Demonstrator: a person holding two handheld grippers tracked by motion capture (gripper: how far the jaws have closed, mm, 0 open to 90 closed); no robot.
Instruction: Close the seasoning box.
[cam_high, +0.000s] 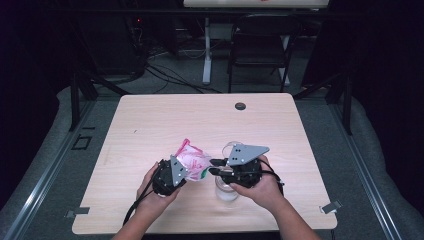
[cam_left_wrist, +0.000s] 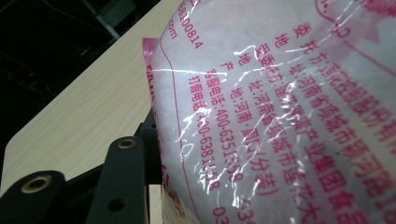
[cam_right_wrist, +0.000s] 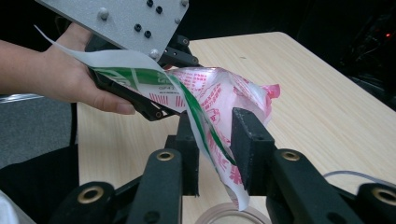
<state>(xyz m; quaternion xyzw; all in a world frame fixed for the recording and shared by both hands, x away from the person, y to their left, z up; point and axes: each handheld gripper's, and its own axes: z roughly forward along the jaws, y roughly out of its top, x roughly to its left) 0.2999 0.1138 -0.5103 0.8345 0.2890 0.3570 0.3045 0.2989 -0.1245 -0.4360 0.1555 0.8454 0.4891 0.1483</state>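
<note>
High view, pale wooden table (cam_high: 150, 125), dark room

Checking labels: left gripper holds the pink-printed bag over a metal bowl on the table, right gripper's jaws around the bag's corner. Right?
Not a metal bowl: the high view shows a clear glass jar under the bag. The rest stands: left gripper holds the bag, and the right gripper view shows the right gripper with its jaws around the bag's corner.

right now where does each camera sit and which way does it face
high view: above the near table edge, looking forward and down; both forearms, left hand-held gripper, right hand-held gripper.
left gripper view: looks along its jaw at the plastic bag.
right gripper view: looks across the bag at the left hand.
All three share the bag.
</note>
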